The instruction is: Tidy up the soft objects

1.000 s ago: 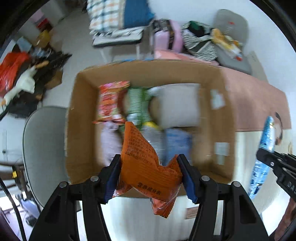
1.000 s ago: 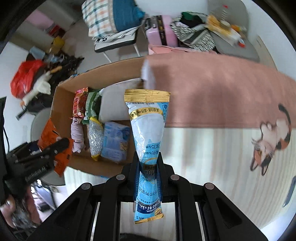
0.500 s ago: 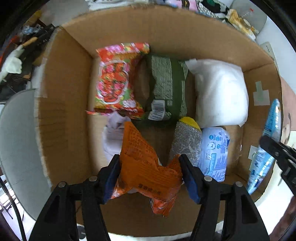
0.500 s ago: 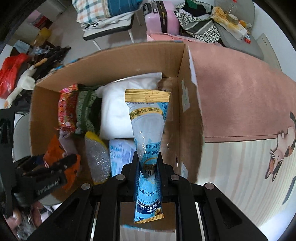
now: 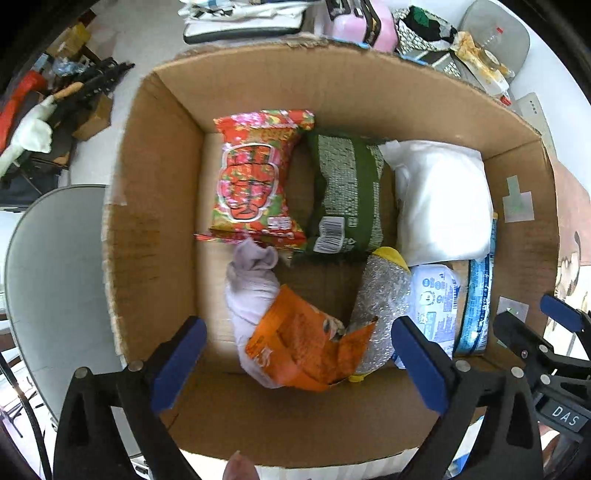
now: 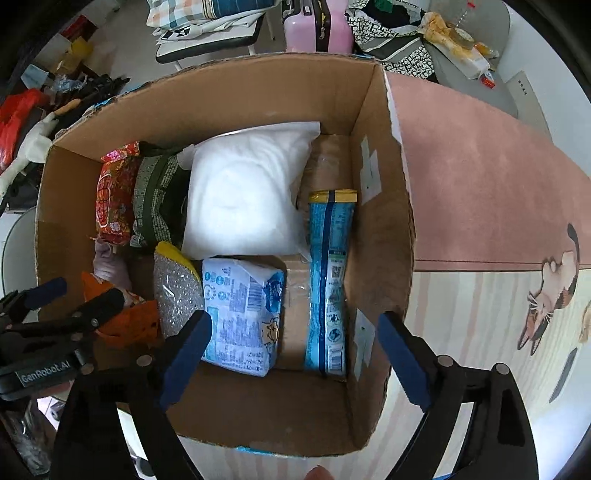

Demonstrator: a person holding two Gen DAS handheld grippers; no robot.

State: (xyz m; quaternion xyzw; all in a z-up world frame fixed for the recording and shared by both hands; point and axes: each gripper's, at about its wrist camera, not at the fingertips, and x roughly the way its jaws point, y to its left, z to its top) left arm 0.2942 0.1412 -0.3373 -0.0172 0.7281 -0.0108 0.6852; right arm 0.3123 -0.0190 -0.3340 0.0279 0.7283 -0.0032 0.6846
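A cardboard box (image 5: 155,206) (image 6: 391,206) holds several soft packs. My left gripper (image 5: 295,358) is open above its near left part, over an orange snack bag (image 5: 306,347) lying on a pale cloth roll (image 5: 251,291). My right gripper (image 6: 295,354) is open above the near right part, over a blue-and-white tissue pack (image 6: 243,314). A long blue pouch (image 6: 328,280) lies along the right wall. Also inside are a white pillow pack (image 6: 243,192), a red snack bag (image 5: 255,177), a green bag (image 5: 347,195) and a silver scrubber pack (image 5: 380,306).
The box stands on a table with a pink mat (image 6: 480,177) and a cat picture (image 6: 554,288) to its right. A grey chair (image 5: 51,280) is to the left. A pink suitcase (image 6: 317,26), clothes and floor clutter (image 5: 44,107) lie beyond.
Both grippers opened over the box. The orange bag dropped from the left gripper onto the cloth roll, and the blue pouch dropped from the right gripper along the right wall.
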